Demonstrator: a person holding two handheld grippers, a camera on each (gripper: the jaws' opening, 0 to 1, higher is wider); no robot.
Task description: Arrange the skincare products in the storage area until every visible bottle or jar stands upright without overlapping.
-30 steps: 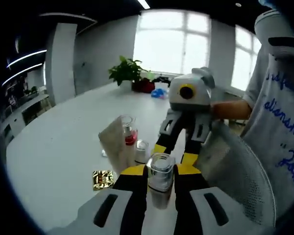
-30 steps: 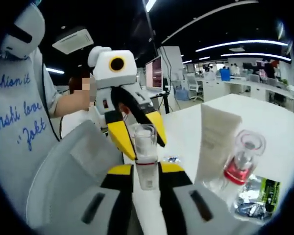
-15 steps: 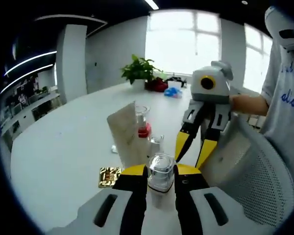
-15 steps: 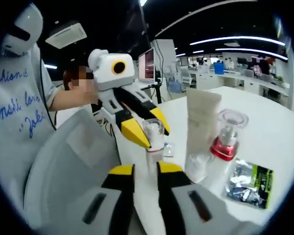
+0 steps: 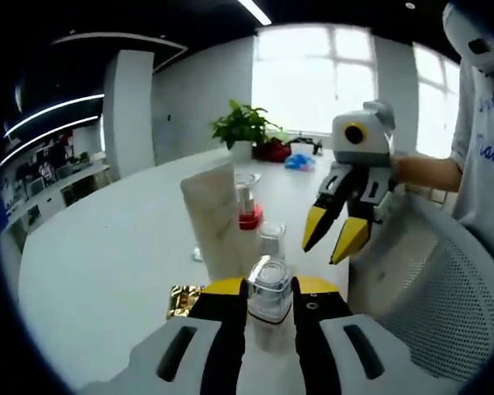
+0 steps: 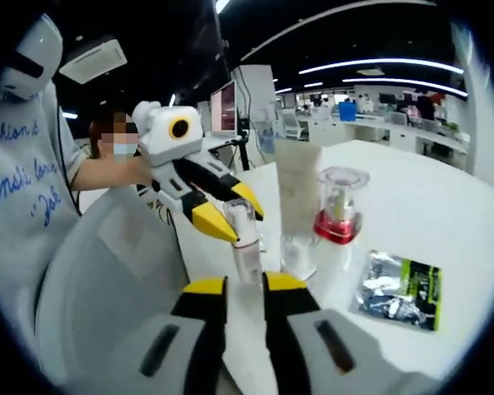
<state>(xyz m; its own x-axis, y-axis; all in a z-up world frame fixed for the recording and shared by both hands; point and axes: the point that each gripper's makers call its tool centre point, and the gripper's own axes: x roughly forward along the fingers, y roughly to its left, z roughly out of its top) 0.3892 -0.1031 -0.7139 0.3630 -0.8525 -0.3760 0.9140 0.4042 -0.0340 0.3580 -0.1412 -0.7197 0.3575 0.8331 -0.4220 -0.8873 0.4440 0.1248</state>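
A small clear bottle (image 5: pixel 269 298) with a silvery cap stands upright between my left gripper's (image 5: pixel 269 286) jaws, which are shut on it. In the right gripper view the same bottle (image 6: pixel 242 243) sits between the left gripper's (image 6: pixel 230 211) yellow tips, low over the white table (image 6: pixel 445 206). My right gripper (image 6: pixel 244 288) is open and holds nothing, a short way back from the bottle. It hangs in the air as the right gripper (image 5: pixel 331 239) in the left gripper view. Behind the bottle stand a white tube (image 5: pixel 215 222), a red-collared bottle (image 5: pixel 247 202) and a small clear jar (image 5: pixel 272 239).
A gold sachet (image 5: pixel 181 299) lies left of my left jaws and a green and silver sachet (image 6: pixel 397 288) lies at the right. A grey mesh chair back (image 5: pixel 432 300) is close by. A person in a printed shirt (image 6: pixel 20 197) holds the grippers. A potted plant (image 5: pixel 243 127) stands far back.
My right gripper has let go of the small clear bottle and drawn back from it. The left gripper still holds the bottle.
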